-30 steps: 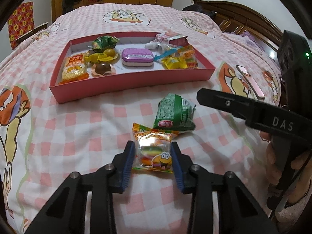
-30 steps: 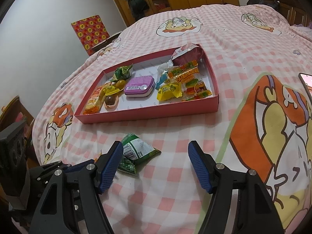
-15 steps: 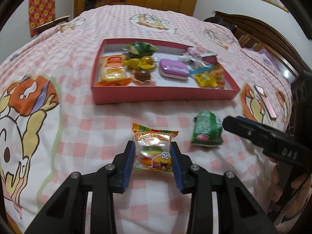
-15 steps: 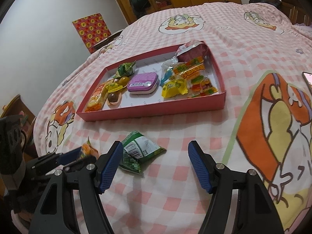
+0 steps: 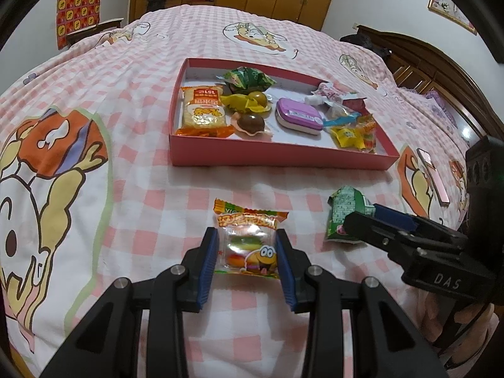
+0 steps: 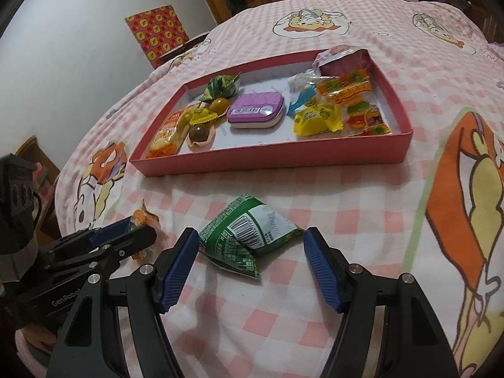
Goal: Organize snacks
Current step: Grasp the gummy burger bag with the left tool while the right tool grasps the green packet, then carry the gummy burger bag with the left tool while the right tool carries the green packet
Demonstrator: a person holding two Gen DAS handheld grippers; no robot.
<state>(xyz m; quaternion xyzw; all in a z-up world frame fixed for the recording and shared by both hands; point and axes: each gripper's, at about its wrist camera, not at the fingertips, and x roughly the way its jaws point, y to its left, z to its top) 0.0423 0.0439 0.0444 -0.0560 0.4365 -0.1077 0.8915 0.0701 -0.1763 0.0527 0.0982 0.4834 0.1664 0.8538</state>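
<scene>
While the red tray [image 5: 277, 157] already holds most of the snacks, two packets are not yet in it, and both lie on the checked bedspread [image 5: 132, 170] just in front of the tray's near wall. The left gripper [image 5: 246, 253] has its blue pads pressed against the two sides of the clear gummy-burger packet [image 5: 249, 242], so it appears clamped on it, and the packet looks to be carried rather than lying flat, though that is hard to tell. The right gripper [image 6: 251, 261] stands wide, its fingers set either side of the green packet [image 6: 249, 236] without touching it; the packet rests crumpled on the bedspread. The step in hand is judged to be a paired pick-up: one snack gripped, the other about to be. Next, the right fingers would need to lower around the green packet and close gently, since the wrapper is soft, then both go over the near wall to a bare patch of tray floor.
</scene>
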